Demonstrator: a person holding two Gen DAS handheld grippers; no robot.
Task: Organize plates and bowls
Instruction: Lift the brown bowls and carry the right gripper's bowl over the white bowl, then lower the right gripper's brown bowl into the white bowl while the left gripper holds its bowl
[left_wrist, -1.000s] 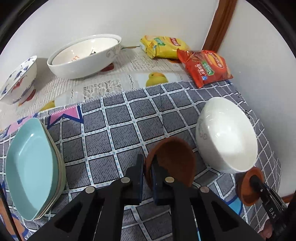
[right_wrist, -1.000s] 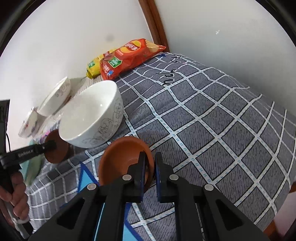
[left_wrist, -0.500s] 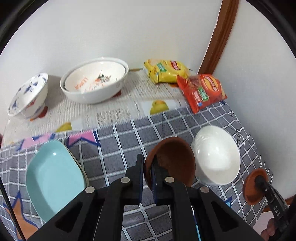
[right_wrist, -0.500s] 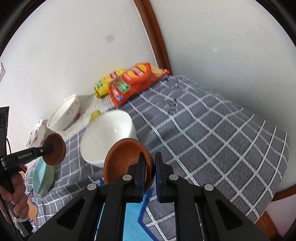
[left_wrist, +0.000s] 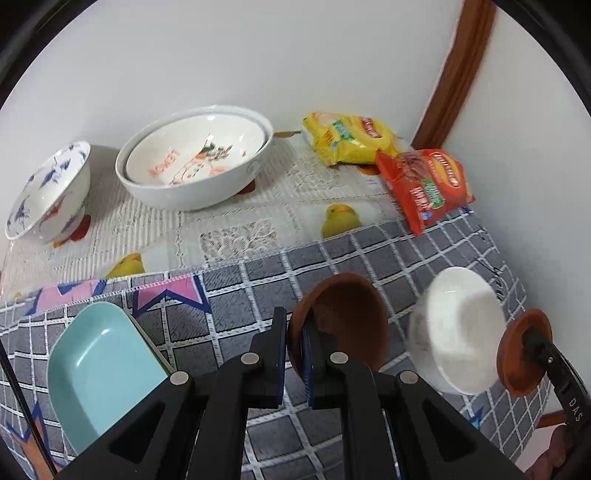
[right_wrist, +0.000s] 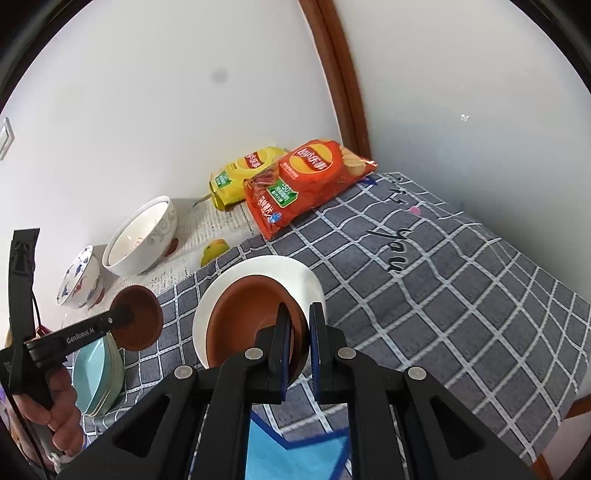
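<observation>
Left gripper (left_wrist: 294, 334): jaws pinch the rim of a brown dish (left_wrist: 343, 321), held clear above the checked cloth (left_wrist: 236, 295). Right gripper (right_wrist: 298, 334): jaws pinch the rim of a second brown dish (right_wrist: 247, 317), held in front of the white bowl (right_wrist: 295, 273) on the cloth. Teal plates (left_wrist: 99, 365) lie stacked at the left edge. At the wall: nested large bowls (left_wrist: 195, 162), a blue-patterned bowl (left_wrist: 48, 192), a yellow bag (left_wrist: 347, 138) and a red bag (left_wrist: 424, 184).
</observation>
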